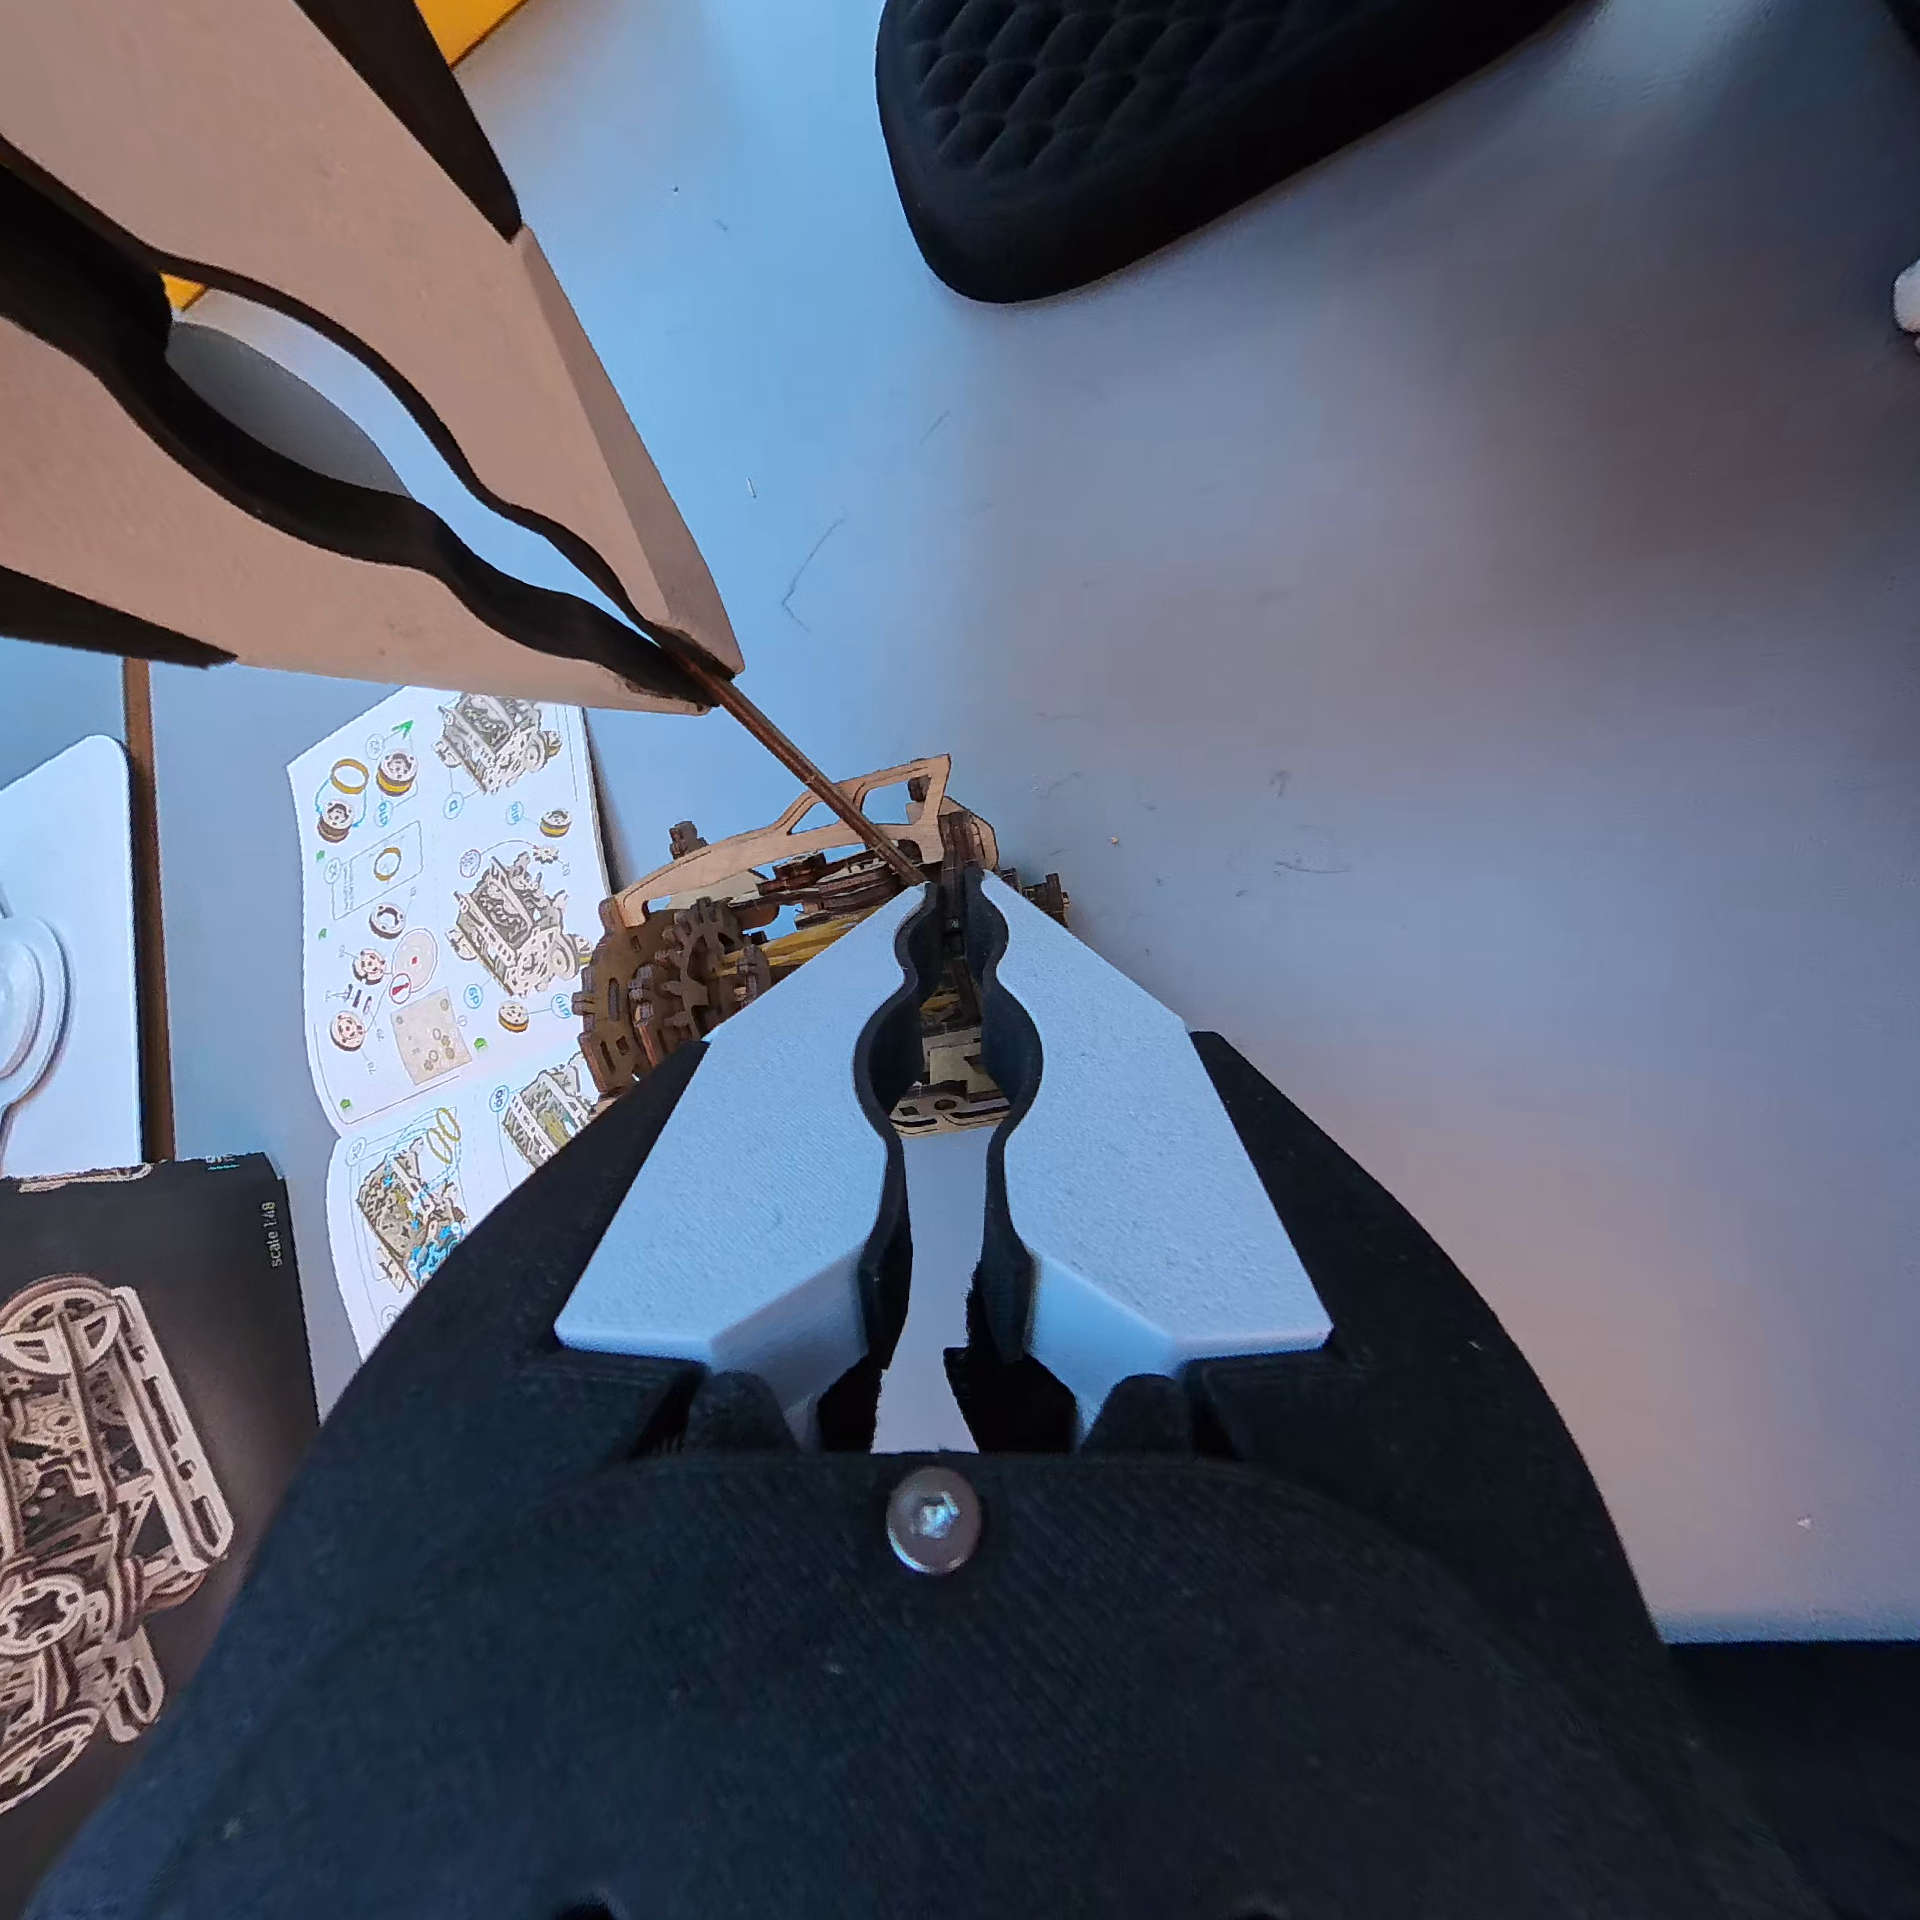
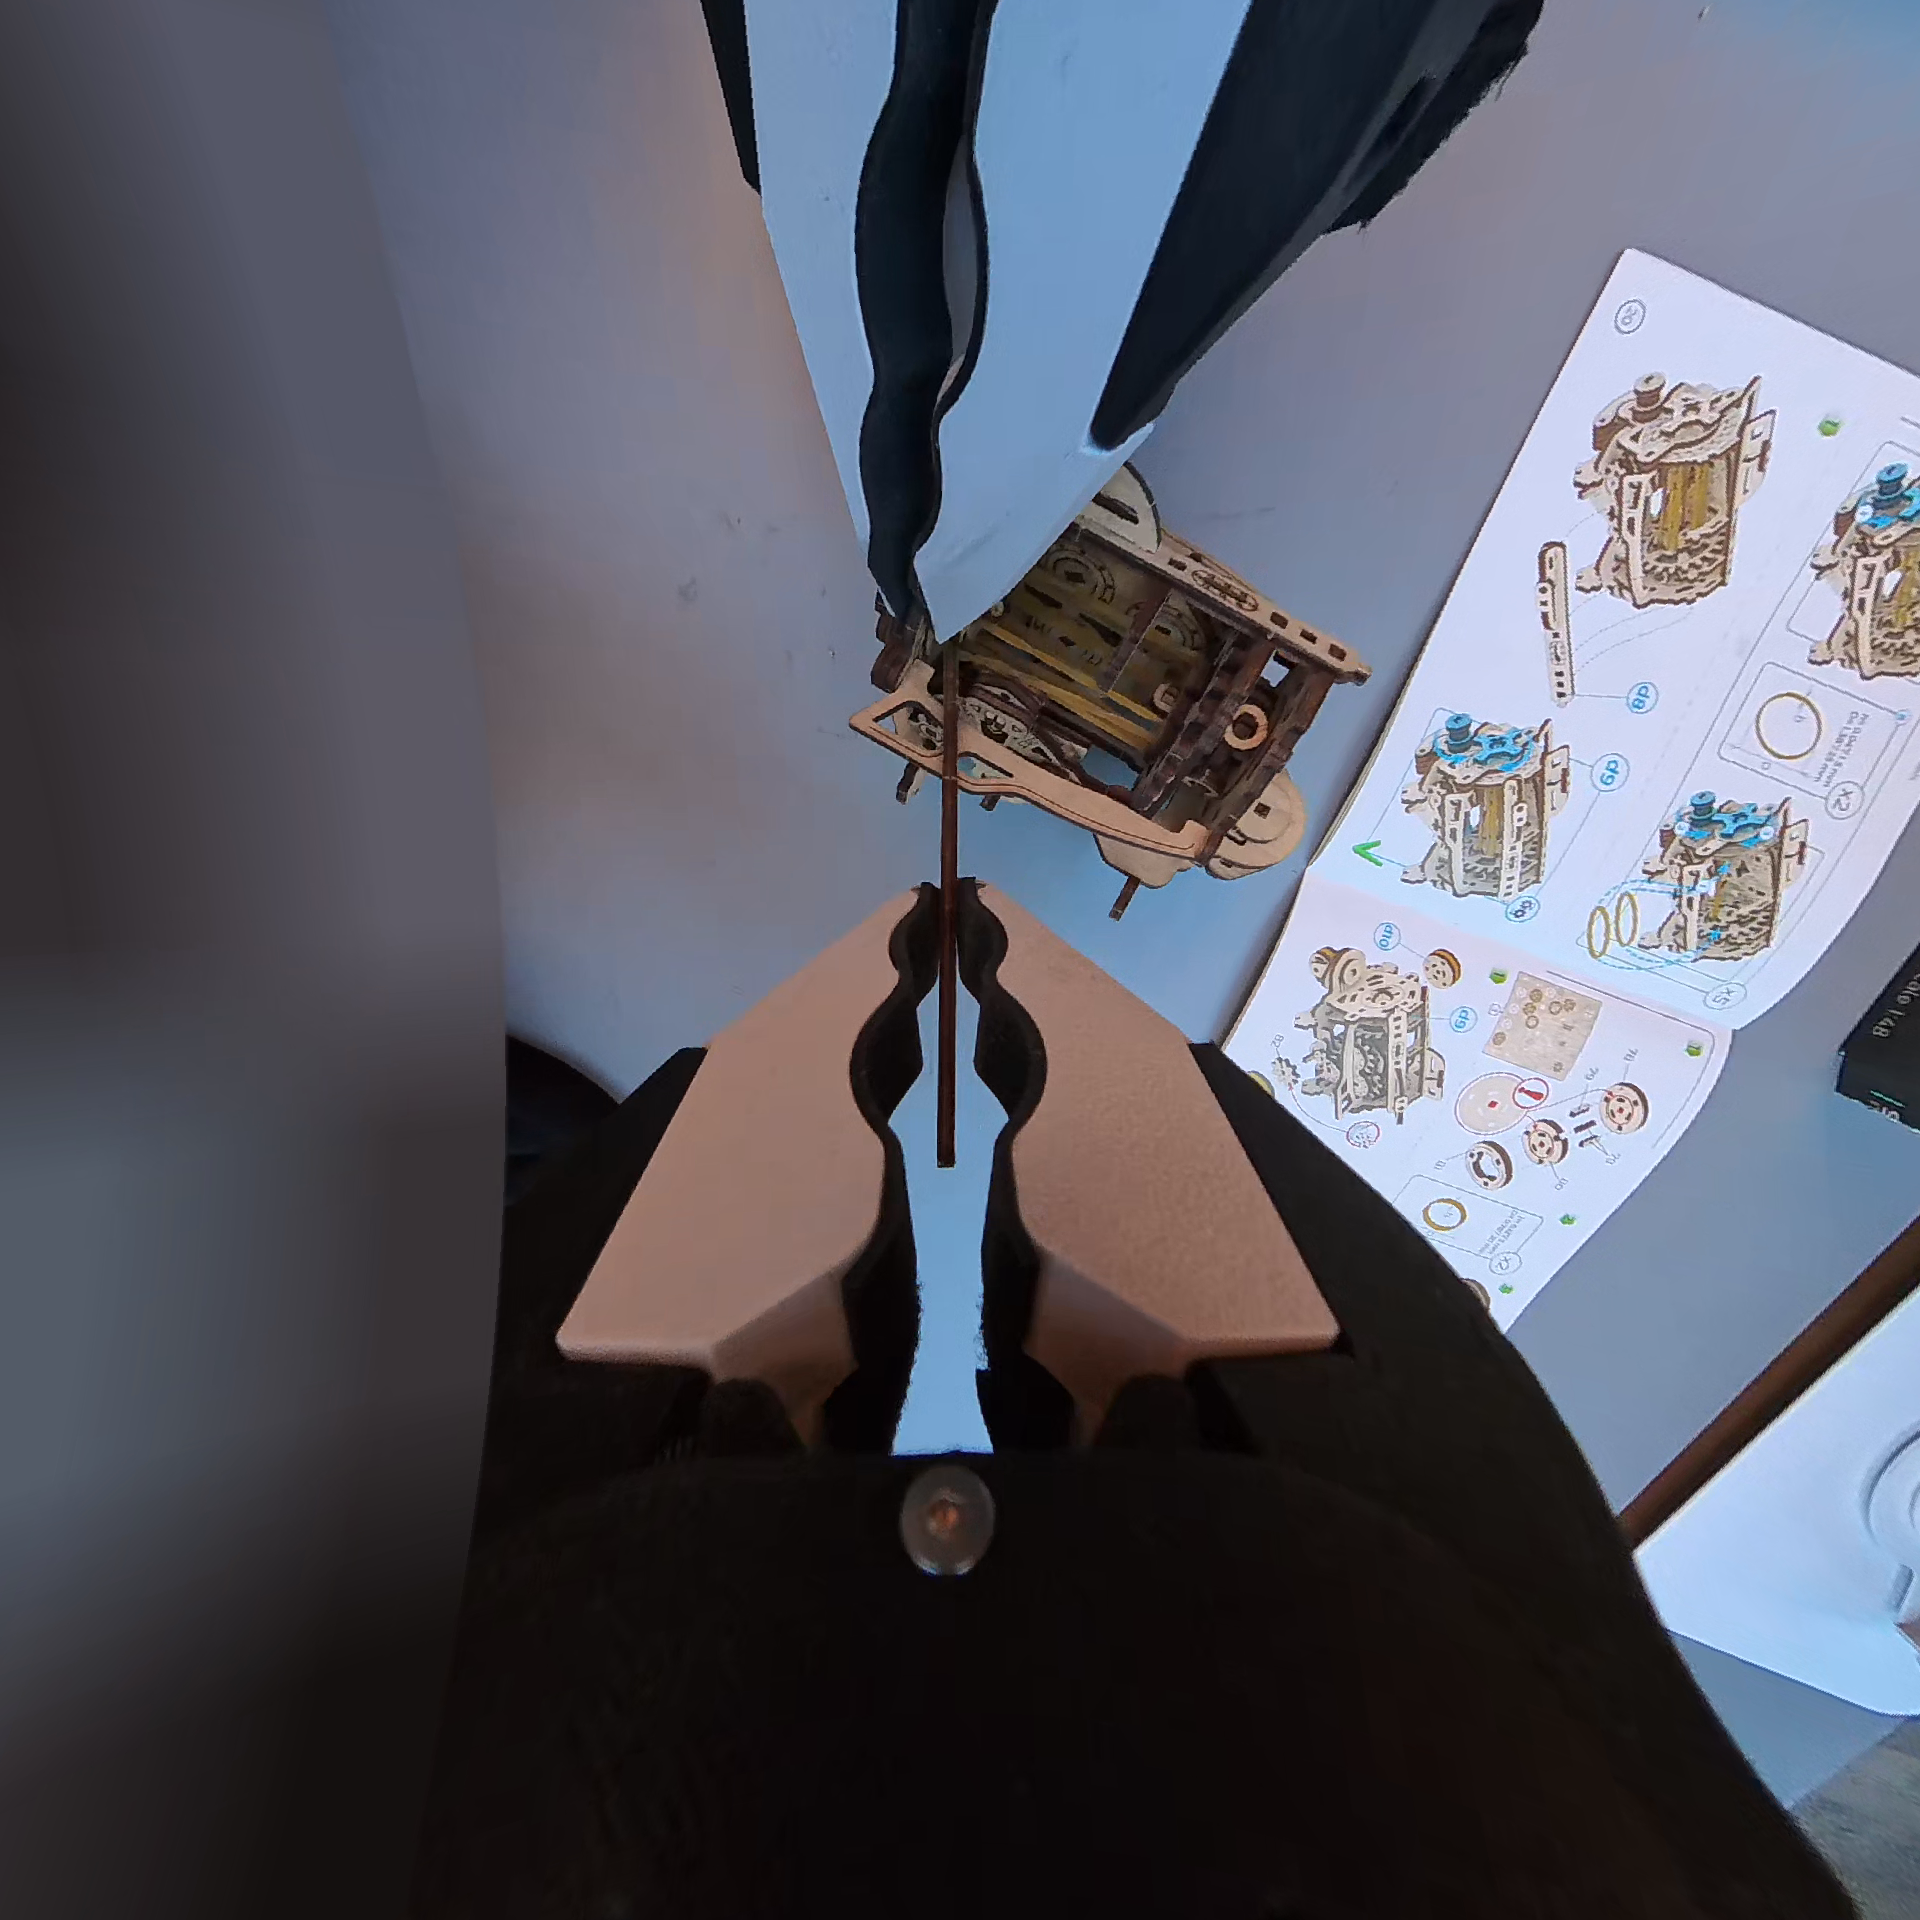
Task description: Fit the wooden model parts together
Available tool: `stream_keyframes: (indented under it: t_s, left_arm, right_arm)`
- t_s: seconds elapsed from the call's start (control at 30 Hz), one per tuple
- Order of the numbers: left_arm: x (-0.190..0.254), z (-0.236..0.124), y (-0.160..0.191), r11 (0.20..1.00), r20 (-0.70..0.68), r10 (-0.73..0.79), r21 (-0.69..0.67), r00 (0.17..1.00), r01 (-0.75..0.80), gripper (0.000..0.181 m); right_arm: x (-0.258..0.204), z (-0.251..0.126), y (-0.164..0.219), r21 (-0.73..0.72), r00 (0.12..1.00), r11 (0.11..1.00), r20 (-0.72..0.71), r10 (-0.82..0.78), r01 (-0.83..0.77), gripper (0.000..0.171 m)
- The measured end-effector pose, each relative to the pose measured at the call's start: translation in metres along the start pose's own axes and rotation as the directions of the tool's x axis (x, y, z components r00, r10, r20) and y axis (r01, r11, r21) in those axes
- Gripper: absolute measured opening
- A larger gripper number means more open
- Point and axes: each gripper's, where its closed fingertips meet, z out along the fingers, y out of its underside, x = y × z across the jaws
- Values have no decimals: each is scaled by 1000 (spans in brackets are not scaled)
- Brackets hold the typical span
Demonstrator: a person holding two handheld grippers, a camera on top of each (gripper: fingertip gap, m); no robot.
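A partly built wooden model (image 1: 675, 966) with gears and yellow bands stands on the grey table. My left gripper (image 1: 951, 899), with white fingers, is shut on an upright piece at the model's near edge. In the right wrist view it (image 2: 920, 623) comes down from the top onto the model (image 2: 1164, 665). My right gripper (image 2: 945, 894), with tan fingers, is shut on a thin dark wooden rod (image 2: 948, 810). The rod's far end reaches the model right by the left fingertips. In the left wrist view the right gripper (image 1: 707, 686) enters from the upper left, with the rod (image 1: 821, 795) slanting down to the model.
An open instruction sheet (image 1: 447, 935) lies left of the model; it also shows in the right wrist view (image 2: 1610, 779). A black box (image 1: 125, 1455) and a white tray (image 1: 62, 935) lie beyond the sheet. A black padded cushion (image 1: 1143, 125) sits at the far side. Left tips to right tips: about 6 centimetres.
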Motion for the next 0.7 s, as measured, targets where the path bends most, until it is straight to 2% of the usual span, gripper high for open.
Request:
stream_keyframes:
  t_s: [0.03,0.23,0.43,0.53,0.7]
  left_arm:
    - [0,0,0,1000,-1,-1,0,1000,1,1]
    - [1,-1,0,1000,-1,-2,0,1000,2,1]
    - [0,0,0,1000,-1,-5,-3,1000,5,1]
    - [0,0,0,1000,-2,-2,-7,1000,2,1]
    - [0,0,0,1000,-1,4,-11,1000,-4,1]
  right_arm:
    - [0,0,0,-3,1000,1000,-1,-1,1,1]
    - [1,2,0,-23,1000,1000,-6,0,0,1]
    - [2,-1,-4,-118,1000,993,27,2,1,1]
    - [6,-4,-8,-185,997,982,52,60,-49,1]
    - [10,-7,-19,-201,983,967,65,170,-154,1]
